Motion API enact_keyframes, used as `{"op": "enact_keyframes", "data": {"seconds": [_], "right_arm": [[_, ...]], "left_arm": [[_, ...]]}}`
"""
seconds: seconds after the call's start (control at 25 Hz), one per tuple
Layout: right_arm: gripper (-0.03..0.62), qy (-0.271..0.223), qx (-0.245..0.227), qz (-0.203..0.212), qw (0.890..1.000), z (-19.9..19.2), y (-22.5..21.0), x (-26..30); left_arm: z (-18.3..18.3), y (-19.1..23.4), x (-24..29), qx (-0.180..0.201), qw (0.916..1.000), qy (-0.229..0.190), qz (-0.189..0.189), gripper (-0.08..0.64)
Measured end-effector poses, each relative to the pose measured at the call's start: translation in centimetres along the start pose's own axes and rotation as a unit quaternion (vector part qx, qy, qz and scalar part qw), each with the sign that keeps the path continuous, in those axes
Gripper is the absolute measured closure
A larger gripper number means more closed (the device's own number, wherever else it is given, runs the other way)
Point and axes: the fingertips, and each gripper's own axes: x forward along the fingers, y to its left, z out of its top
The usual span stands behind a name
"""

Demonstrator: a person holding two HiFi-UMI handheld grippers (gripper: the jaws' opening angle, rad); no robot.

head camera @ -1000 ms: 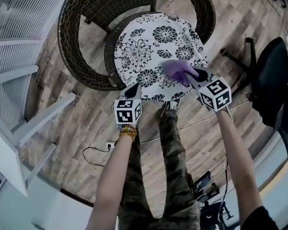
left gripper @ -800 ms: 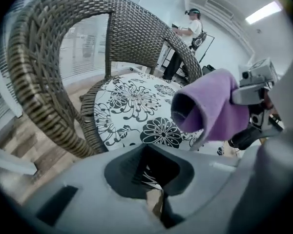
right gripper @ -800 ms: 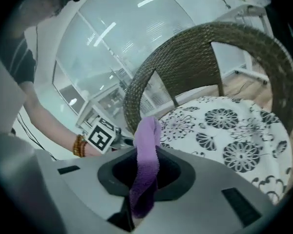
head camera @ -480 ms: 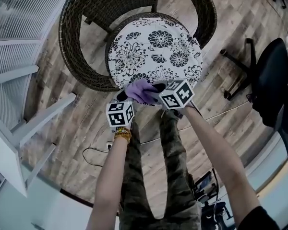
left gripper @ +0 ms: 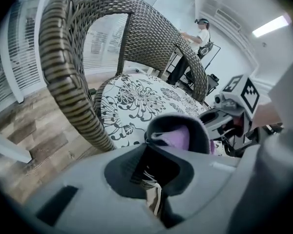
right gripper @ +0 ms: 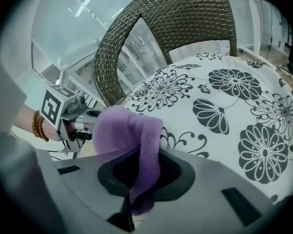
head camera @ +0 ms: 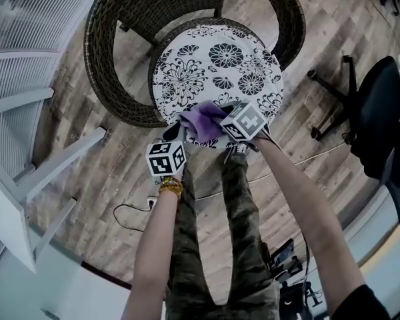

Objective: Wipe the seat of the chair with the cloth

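Note:
A round wicker chair (head camera: 153, 5) carries a white seat cushion (head camera: 213, 62) printed with black flowers. A purple cloth (head camera: 201, 121) lies bunched on the cushion's front edge, and my right gripper (head camera: 213, 124) is shut on it. In the right gripper view the cloth (right gripper: 132, 130) hangs out between the jaws over the cushion (right gripper: 234, 106). My left gripper (head camera: 174, 133) hovers just off the front edge, left of the cloth, its jaws closed on nothing. The left gripper view shows the cloth (left gripper: 178, 136) and the right gripper (left gripper: 229, 113) straight ahead.
The wicker backrest (left gripper: 68, 82) curves round the seat's far side and both flanks. A black office chair (head camera: 380, 112) stands to the right, white slanted legs (head camera: 53, 165) to the left. A cable (head camera: 130, 212) lies on the wooden floor. A person (left gripper: 200, 30) stands far behind.
The right gripper has swept the cloth from the seat's right front leftwards along the front edge, then nudged slightly back onto the cushion. The left gripper has drawn back a little from the seat.

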Motion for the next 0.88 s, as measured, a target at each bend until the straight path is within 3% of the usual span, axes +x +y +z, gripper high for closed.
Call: {"op": "enact_keyframes", "data": {"seconds": [0.32,0.88], "right_arm": [[0.541,0.008,-0.011,-0.039,0.999,-0.4,-4.8,-2.7],[0.542,0.000,0.010,-0.107,0.994,-0.8,-12.0,-7.2]], "left_arm": [[0.1,-0.1,0.1,-0.002,1.0000,0.003,0.005,0.543],[0.2,-0.1,0.2,-0.003,1.0000,0.006,0.007,0.543]]}}
